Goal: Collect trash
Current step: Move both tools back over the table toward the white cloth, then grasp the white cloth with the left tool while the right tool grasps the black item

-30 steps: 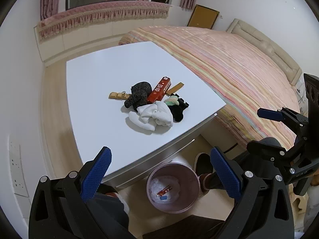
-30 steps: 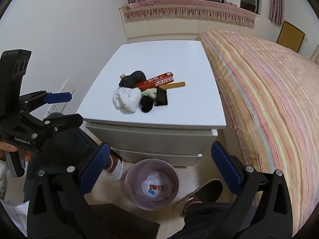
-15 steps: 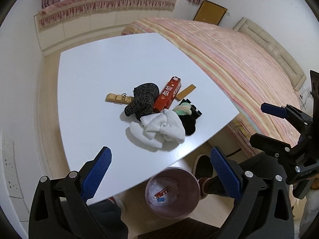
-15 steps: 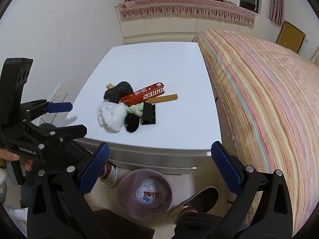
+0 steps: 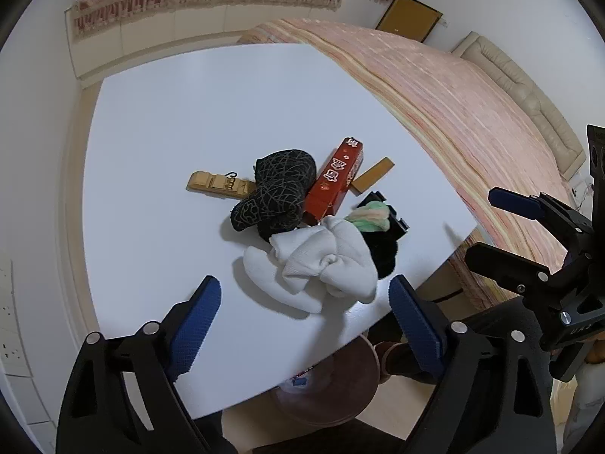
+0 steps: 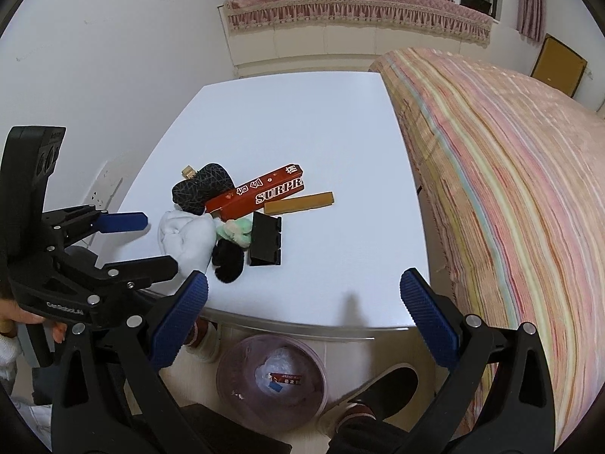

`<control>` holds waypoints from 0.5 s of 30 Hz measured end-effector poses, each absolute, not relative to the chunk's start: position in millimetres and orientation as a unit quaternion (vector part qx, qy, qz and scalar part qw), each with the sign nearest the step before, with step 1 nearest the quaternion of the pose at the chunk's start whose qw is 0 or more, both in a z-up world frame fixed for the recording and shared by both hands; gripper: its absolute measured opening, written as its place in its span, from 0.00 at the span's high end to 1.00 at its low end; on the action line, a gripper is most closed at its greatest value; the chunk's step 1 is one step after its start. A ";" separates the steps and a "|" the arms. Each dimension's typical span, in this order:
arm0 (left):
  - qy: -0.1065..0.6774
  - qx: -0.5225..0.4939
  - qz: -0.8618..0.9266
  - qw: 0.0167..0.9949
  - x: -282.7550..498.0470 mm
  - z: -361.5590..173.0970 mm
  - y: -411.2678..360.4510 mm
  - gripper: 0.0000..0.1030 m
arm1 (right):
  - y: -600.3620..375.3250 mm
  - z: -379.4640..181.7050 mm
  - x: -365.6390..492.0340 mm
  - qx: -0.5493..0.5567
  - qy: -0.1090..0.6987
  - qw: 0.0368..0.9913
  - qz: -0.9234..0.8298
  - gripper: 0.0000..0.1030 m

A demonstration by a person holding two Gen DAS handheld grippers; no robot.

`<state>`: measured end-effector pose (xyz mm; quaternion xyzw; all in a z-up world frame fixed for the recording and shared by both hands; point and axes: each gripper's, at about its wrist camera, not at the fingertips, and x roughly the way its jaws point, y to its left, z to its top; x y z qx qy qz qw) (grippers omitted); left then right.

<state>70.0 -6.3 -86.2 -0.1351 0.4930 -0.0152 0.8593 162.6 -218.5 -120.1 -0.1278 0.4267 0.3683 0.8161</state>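
A pile lies on the white table (image 5: 181,121): a red box (image 5: 334,181) (image 6: 261,191), a tan bar (image 5: 372,179) (image 6: 298,201), a gold wrapper (image 5: 217,185), a black binder clip (image 6: 266,240), and white (image 5: 321,261) (image 6: 185,240), black patterned (image 5: 280,189) and green socks (image 5: 368,215). My left gripper (image 5: 302,319) is open just in front of the white sock. My right gripper (image 6: 302,312) is open above the table's near edge. A pink bin (image 6: 270,372) (image 5: 332,389) holding some trash stands on the floor below.
A striped bed (image 6: 510,196) runs along the table's right side. A white wall (image 6: 94,56) is at the left. The person's shoes (image 6: 382,386) stand beside the bin.
Both grippers have moved forward toward the table and the pile. The left one now hovers over the tabletop close to the white sock. Both stay open.
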 end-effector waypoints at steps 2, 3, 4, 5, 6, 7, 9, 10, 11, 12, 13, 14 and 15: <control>0.494 -0.136 -0.015 0.859 71.7 -87.6 -5.6 0.17 | -215.6 -122.2 164.0 -0.129 0.427 0.815 0.370 0.03; 0.493 -0.136 -0.016 0.859 72.4 -87.8 -5.1 0.18 | -213.3 -123.8 165.3 -0.130 0.428 0.814 0.371 0.03; 0.492 -0.136 -0.016 0.860 73.2 -87.7 -4.9 0.18 | -212.0 -124.6 166.3 -0.131 0.428 0.813 0.372 0.03; 0.492 -0.137 -0.016 0.860 74.0 -87.8 -4.5 0.19 | -210.5 -125.6 167.2 -0.131 0.428 0.813 0.373 0.03; 0.492 -0.137 -0.017 0.860 74.8 -88.4 -4.7 0.20 | -208.8 -126.8 168.7 -0.132 0.428 0.813 0.373 0.03; 0.493 -0.136 -0.017 0.859 75.8 -89.1 -4.8 0.21 | -207.1 -127.9 169.8 -0.134 0.428 0.812 0.373 0.03; 0.495 -0.132 -0.019 0.859 77.3 -90.9 -5.2 0.23 | -204.2 -130.7 171.3 -0.137 0.429 0.811 0.373 0.04; 0.496 -0.131 -0.020 0.858 77.7 -91.2 -4.9 0.24 | -202.9 -132.0 172.5 -0.139 0.429 0.811 0.372 0.09; 0.495 -0.131 -0.021 0.858 78.0 -91.5 -4.7 0.24 | -201.1 -134.1 174.2 -0.143 0.430 0.811 0.370 0.11; 0.495 -0.130 -0.021 0.859 78.6 -91.2 -4.7 0.25 | -200.2 -135.2 175.2 -0.143 0.431 0.811 0.369 0.13; 0.494 -0.130 -0.022 0.859 79.7 -90.9 -4.1 0.27 | -199.5 -136.5 176.4 -0.143 0.432 0.810 0.369 0.14; 0.494 -0.131 -0.024 0.859 80.2 -90.5 -3.6 0.29 | -198.1 -137.7 177.2 -0.144 0.433 0.810 0.369 0.15; 0.494 -0.130 -0.024 0.860 81.2 -90.3 -3.6 0.33 | -197.3 -138.4 177.9 -0.145 0.432 0.809 0.370 0.17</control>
